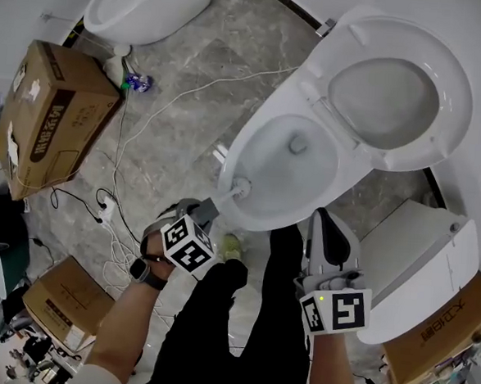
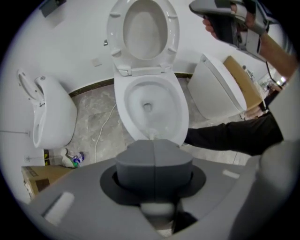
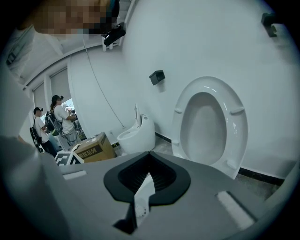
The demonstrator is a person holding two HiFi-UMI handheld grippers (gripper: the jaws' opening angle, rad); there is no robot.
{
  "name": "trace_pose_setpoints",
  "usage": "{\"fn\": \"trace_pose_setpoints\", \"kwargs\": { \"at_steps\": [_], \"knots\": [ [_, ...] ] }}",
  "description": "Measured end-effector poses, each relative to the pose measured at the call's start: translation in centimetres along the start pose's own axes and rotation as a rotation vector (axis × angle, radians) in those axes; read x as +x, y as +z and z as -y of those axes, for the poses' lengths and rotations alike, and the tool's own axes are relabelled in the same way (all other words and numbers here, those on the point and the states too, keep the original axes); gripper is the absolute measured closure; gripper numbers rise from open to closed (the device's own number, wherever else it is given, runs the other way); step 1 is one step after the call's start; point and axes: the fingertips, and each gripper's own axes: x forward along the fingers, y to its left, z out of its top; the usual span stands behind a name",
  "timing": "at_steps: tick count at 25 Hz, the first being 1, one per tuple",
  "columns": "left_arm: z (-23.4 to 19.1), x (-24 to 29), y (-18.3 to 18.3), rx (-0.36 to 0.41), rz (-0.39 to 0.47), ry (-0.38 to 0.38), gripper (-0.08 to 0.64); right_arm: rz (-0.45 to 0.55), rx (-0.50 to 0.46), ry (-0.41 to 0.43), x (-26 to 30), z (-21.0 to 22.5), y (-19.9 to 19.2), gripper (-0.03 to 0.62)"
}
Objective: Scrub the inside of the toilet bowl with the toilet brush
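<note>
The glossy white ceramic toilet bowl (image 1: 269, 152) is oval, with its smooth seat (image 1: 453, 87) raised behind it, above a veined grey stone floor (image 1: 208, 70). The left gripper (image 1: 209, 209) pinches the slim, pale toilet brush (image 1: 237, 185), whose tip reaches the bowl's near-left rim. The right gripper (image 1: 331, 228), jaws together on nothing, hangs near the bowl's right side.

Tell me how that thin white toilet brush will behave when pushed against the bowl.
Probably light: the left tongs alone hold the thin white toilet brush. Its slim handle may flex against the glossy white ceramic bowl, where bristles could slide.
</note>
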Motion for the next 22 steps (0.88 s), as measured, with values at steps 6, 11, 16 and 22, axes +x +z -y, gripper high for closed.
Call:
{"fn": "trace_pose_setpoints", "kwargs": {
  "at_steps": [6, 11, 16, 22],
  "knots": [
    [0.4, 0.5, -0.8, -0.19, 0.08, 0.072, 0.416, -0.015, -0.029, 0.061, 1.4, -2.0, -0.9, 0.581],
    [0.9, 0.9, -1.2, -0.299, 0.146, 0.121, 0.417, -0.031, -0.047, 0.104, 2.6, -3.3, -2.4, 0.581],
    [0.7, 1.2, -1.3, -0.395, 0.207, 0.146, 0.417, -0.039, -0.065, 0.137, 3.6, -5.0, -3.5, 0.58],
    [0.5, 1.9, -1.4, -0.497, 0.295, 0.201, 0.416, -0.044, -0.092, 0.155, 4.3, -5.5, -4.1, 0.58]
  ]
}}
